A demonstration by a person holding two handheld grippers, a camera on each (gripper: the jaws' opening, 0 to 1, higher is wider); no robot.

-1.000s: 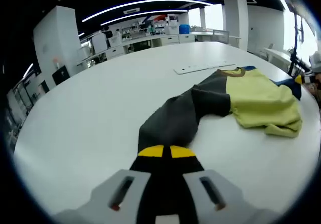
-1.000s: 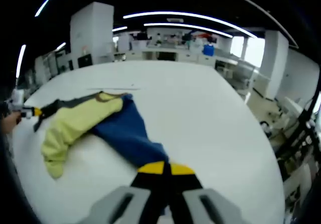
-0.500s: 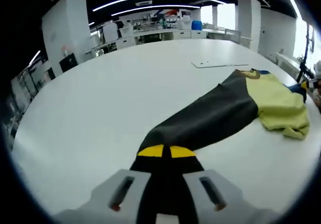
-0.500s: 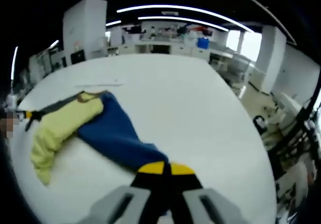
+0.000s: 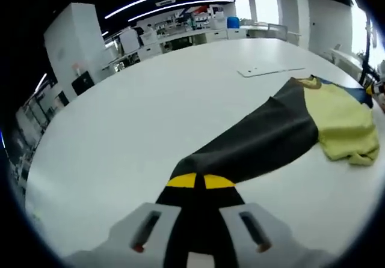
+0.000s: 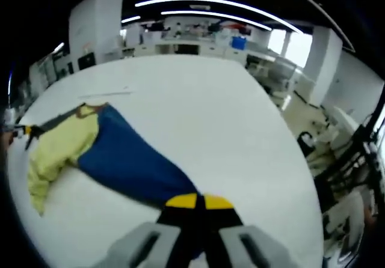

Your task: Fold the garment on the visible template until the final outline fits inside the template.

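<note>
— Where's the garment (image 5: pixel 337 121) now?

— On the white table (image 5: pixel 150 100), pulled out sideways. The left gripper (image 5: pixel 199 182) is closed on the end of the dark sleeve (image 5: pixel 258 142), the right gripper (image 6: pixel 197 202) closed on the end of the blue sleeve (image 6: pixel 126 163) — the yellow body (image 6: pixel 57 151) lies rumpled between them.

— So how should they go about it?

— I'd say even tension on both sleeves, kept low over the table, so the yellow part flattens before any fold. Pull too hard on one side and the whole thing slides. A flat pale sheet (image 5: pixel 267 71) lies just beyond the collar; whether that's the template I can't tell.

— Any labels or writing?

— None I can read — the collar tag is too small, and the far benches are a blur
</note>
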